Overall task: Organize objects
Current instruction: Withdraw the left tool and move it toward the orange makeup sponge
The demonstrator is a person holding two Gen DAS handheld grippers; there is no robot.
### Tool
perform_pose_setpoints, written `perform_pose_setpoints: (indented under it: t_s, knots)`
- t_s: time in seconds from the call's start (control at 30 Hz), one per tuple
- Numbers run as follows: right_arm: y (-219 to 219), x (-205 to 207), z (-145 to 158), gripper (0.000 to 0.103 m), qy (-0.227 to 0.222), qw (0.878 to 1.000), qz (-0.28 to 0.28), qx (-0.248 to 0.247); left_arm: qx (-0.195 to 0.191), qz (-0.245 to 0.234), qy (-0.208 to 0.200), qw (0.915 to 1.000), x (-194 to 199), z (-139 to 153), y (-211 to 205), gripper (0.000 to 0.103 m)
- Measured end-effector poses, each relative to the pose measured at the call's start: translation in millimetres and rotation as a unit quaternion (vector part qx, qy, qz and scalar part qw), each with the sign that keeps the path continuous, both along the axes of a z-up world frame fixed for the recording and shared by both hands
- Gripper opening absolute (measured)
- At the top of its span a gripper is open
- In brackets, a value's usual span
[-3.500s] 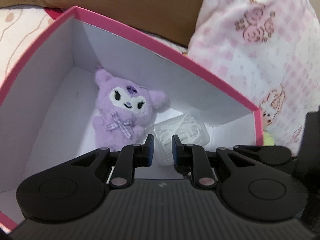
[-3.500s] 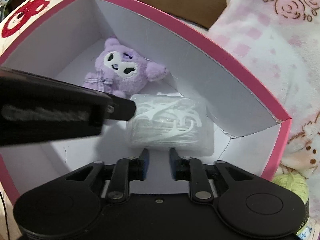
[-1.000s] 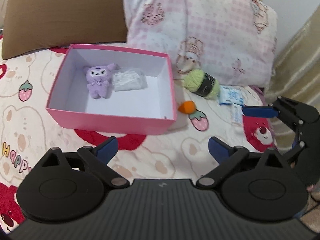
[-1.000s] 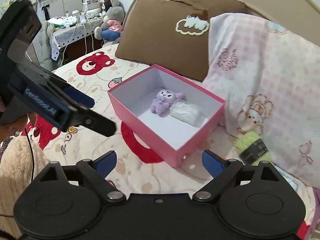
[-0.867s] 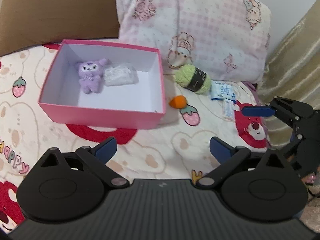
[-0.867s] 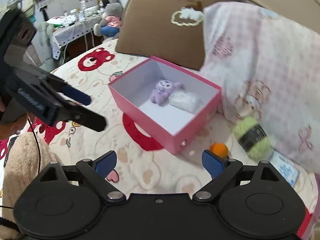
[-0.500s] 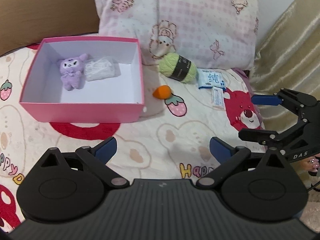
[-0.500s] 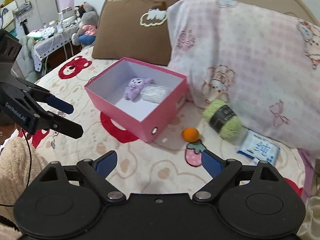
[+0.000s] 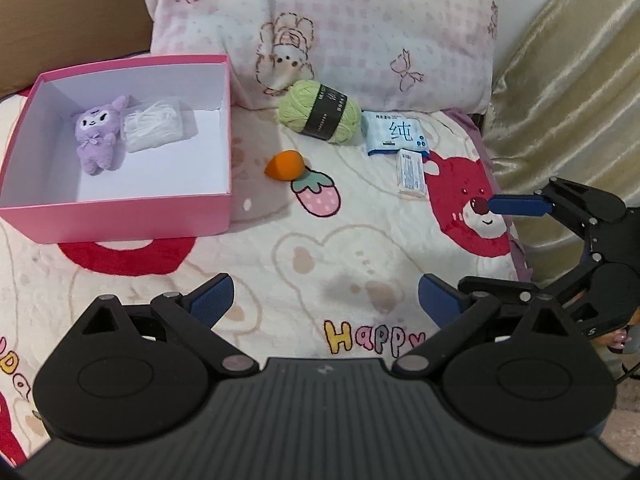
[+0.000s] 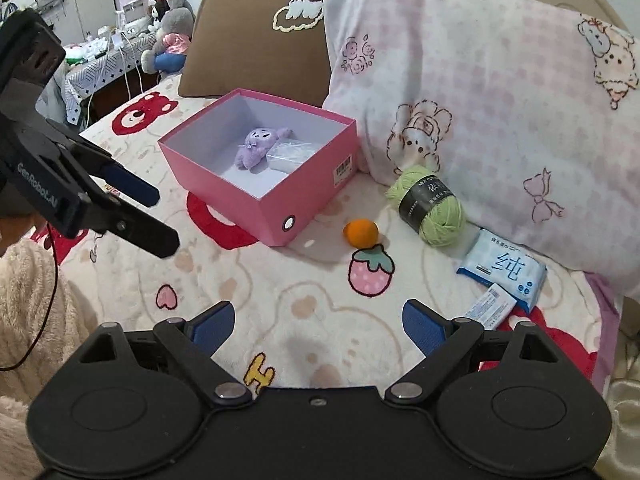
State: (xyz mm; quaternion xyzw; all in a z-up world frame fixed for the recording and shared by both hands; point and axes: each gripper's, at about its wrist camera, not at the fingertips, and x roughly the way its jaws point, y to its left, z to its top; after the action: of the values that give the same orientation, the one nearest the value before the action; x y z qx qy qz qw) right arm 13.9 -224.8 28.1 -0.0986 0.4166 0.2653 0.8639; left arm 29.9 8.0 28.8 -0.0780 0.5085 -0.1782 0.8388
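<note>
A bed (image 9: 360,248) covered in a cream blanket printed with red bears and strawberries carries everything. Against its head lean a pink checked pillow (image 10: 500,112) and a brown pillow (image 10: 256,40). A pink box (image 9: 120,216) with a white inside sits open on the blanket, just in front of the brown pillow. Inside it, toward the back, a purple plush toy (image 9: 98,136) lies beside a clear packet of white floss picks (image 9: 154,126), the two touching. Outside the box, to its right, a ball of green yarn (image 9: 320,114) with a black band rests against the pink pillow. A blue tissue pack (image 9: 396,133) lies just beside the yarn, with a small flat sachet (image 9: 411,174) at its near edge. A small orange sponge (image 9: 284,165) sits between box and yarn. The left gripper (image 9: 324,298) and the right gripper (image 10: 316,326) both hover above the blanket, well apart from the box, their jaws spread wide and holding nothing
</note>
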Motion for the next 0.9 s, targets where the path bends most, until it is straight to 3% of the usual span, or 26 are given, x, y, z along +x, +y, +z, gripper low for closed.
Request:
perform_pose_setpoints:
  t_s: [0.13,0.3,0.43,0.53,0.63,0.73,0.9]
  knots:
    - [-0.9,0.1,-5.3,0.093,-0.020,1.000,0.012,0.013,0.019,0.003,-0.015,0.9997,3.7,-3.5,-9.1,0.098]
    - [1.6,1.0,-15.4,0.093,-0.052,0.998,0.027,0.012,0.010,0.000,-0.028,0.9996,12.2,-7.6,-15.7,0.097]
    - [4.5,8.4,-32.2,0.093,-0.075,0.997,0.029,0.008,0.011,0.020,-0.062,0.9978,15.6,-13.5,-21.5,0.097]
    - [2.5,20.2,-45.8,0.093,-0.075,0.995,0.023,0.055,0.007,0.023,-0.069,0.9973,20.4,-20.0,-26.3,0.095]
    - [-1.0,41.1,-66.4,0.092,-0.035,0.994,0.011,0.101,0.016,0.019,-0.084,0.9962,28.5,-26.1,-34.2,0.090]
    - [2.9,54.8,-89.7,0.091,-0.034,0.997,-0.005,0.075,0.034,0.005,-0.105,0.9938,40.0,-35.1,-45.7,0.083]
    - [6.1,66.4,-121.3,0.091,-0.061,0.997,-0.027,0.044,0.028,-0.001,-0.083,0.9961,65.6,-64.6,-61.7,0.078]
